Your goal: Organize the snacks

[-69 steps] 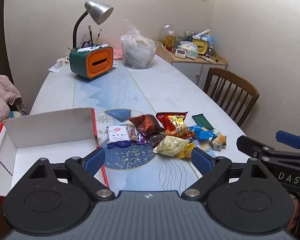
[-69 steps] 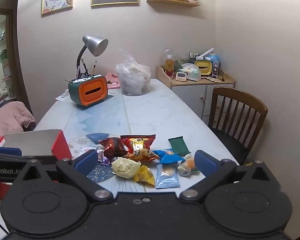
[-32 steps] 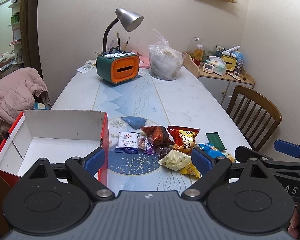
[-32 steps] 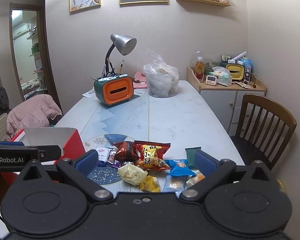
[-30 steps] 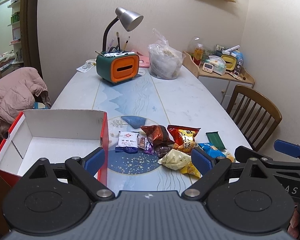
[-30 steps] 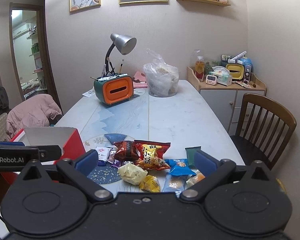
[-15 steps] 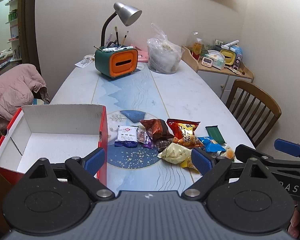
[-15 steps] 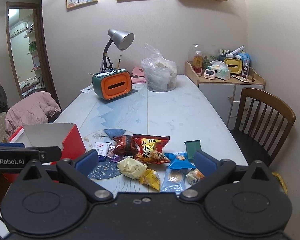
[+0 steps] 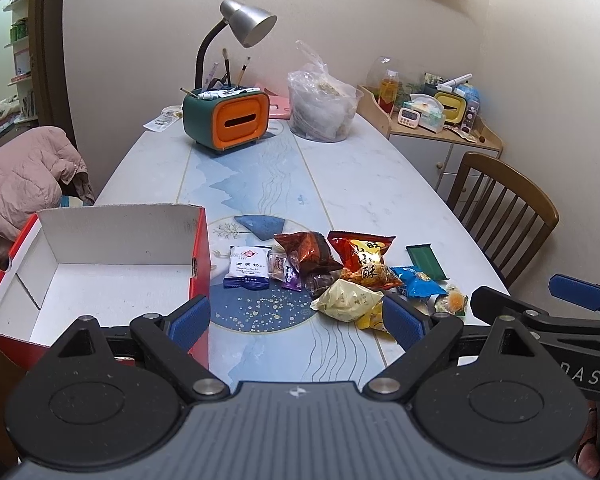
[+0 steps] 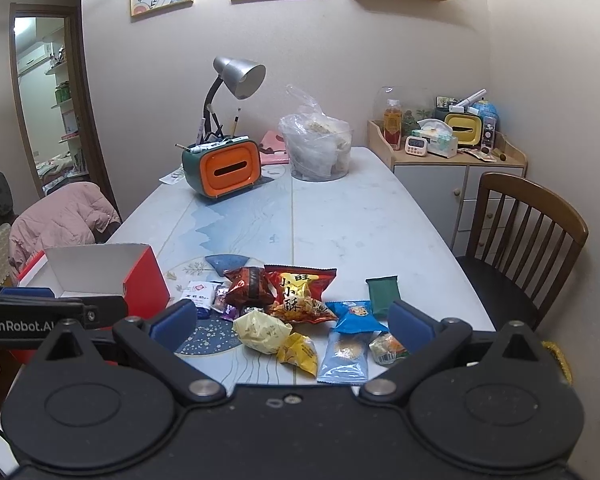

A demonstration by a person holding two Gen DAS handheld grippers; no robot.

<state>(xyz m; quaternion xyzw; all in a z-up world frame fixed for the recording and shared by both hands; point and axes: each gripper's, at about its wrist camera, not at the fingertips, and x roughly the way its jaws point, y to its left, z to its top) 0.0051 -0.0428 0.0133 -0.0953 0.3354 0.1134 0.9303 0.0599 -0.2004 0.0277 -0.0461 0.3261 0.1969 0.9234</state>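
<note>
Several snack packets lie in a loose pile near the table's front edge: a red chip bag (image 9: 362, 262) (image 10: 300, 294), a dark red packet (image 9: 306, 252), a white and blue packet (image 9: 247, 267), a pale yellow packet (image 9: 346, 300) (image 10: 262, 330), a blue packet (image 10: 356, 316) and a green packet (image 9: 425, 261) (image 10: 382, 290). An empty red box with a white inside (image 9: 96, 264) (image 10: 100, 276) stands left of them. My left gripper (image 9: 296, 320) is open and empty, in front of the pile. My right gripper (image 10: 292, 320) is open and empty, in front of the pile's right part.
An orange and green pen holder (image 9: 226, 122) with a desk lamp (image 9: 246, 26) and a clear plastic bag (image 9: 322, 106) stand at the far end of the table (image 9: 360, 184). A wooden chair (image 10: 528, 236) is on the right. A pink jacket (image 9: 24, 176) hangs on the left.
Both grippers have tipped down a little and moved closer to the snack pile. Both stay open. The snacks and box have not moved.
</note>
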